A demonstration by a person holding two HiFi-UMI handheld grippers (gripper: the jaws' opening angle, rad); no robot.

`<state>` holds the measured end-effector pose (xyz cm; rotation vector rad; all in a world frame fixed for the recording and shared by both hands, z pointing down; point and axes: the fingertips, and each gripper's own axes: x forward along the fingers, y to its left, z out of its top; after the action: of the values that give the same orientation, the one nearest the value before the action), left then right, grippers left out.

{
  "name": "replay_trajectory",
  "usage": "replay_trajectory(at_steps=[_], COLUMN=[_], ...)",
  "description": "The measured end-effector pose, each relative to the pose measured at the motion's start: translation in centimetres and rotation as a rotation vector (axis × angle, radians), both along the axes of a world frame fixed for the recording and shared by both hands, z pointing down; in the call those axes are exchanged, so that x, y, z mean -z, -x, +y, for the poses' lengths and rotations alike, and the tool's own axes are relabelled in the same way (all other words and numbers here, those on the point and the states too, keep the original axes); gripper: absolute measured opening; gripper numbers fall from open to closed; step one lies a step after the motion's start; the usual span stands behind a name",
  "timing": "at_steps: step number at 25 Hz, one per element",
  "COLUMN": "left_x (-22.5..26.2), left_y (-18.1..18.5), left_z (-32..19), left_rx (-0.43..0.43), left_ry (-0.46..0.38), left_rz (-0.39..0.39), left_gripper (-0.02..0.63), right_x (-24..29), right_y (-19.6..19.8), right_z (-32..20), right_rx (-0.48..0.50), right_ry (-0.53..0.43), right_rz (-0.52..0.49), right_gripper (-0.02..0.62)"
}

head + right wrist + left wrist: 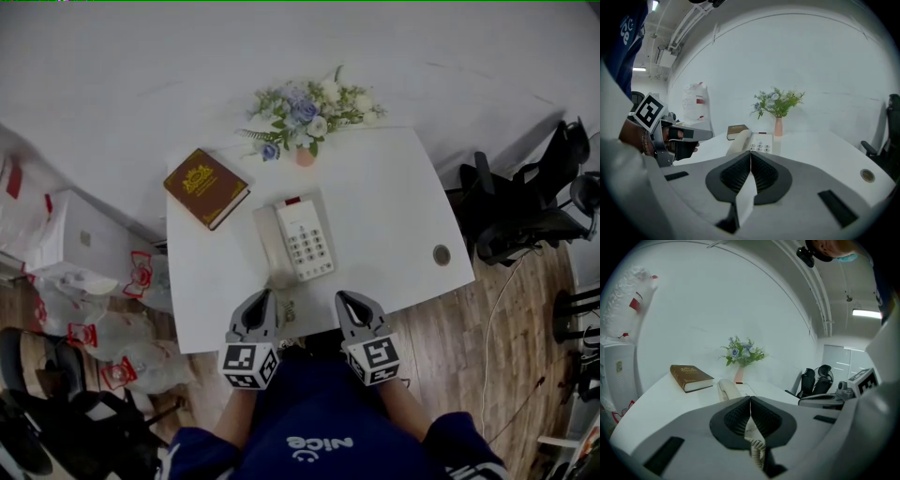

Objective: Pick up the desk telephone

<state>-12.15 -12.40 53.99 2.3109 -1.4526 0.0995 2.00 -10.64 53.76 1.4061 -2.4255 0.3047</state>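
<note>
At the far left, clear plastic bags [98, 323] with red print lie on the floor beside a white box [80, 234]. Next comes the white table [394, 197]. On its rear left corner lies a closed brown book [206, 187] with gold decoration, set at an angle. At the back of the table, by the wall, a small pink vase [305, 157] holds blue and white flowers [305, 108].

The telephone [302, 239] — white, with a pale keypad — sits flat near the middle of the table. Its handset [271, 246] rests in the cradle on the left side. The coiled cord [287, 305] trails toward the table's near edge.

The left gripper [265, 296] hovers at that near edge, just short of the handset end of the telephone. Its jaws are pressed together with nothing clamped. In the left gripper view the cord shows in the gap beneath the pads. The right gripper [345, 298] is level with it and apart from it, just short of the telephone's near right corner — its jaws are also fully closed and empty. Neither gripper touches the telephone.

Further right, a small round disc [442, 254] lies near the table's right edge. Beyond the table, black office chairs [525, 202] stand on the wooden floor [450, 347].
</note>
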Motion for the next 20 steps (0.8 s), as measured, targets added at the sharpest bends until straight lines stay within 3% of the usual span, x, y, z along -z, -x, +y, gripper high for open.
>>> replay_trajectory(at_steps=[20], left_x=[0.5], left_y=[-0.3], left_z=[-4.8], left_rx=[0.105], left_ry=[0.067], left_rz=[0.009], left_gripper=[0.017], right_x=[1.0], right_y=[-0.5], right_z=[-7.6], right_rx=[0.130], right_ry=[0.004], right_rz=[-0.038], right_gripper=[0.023])
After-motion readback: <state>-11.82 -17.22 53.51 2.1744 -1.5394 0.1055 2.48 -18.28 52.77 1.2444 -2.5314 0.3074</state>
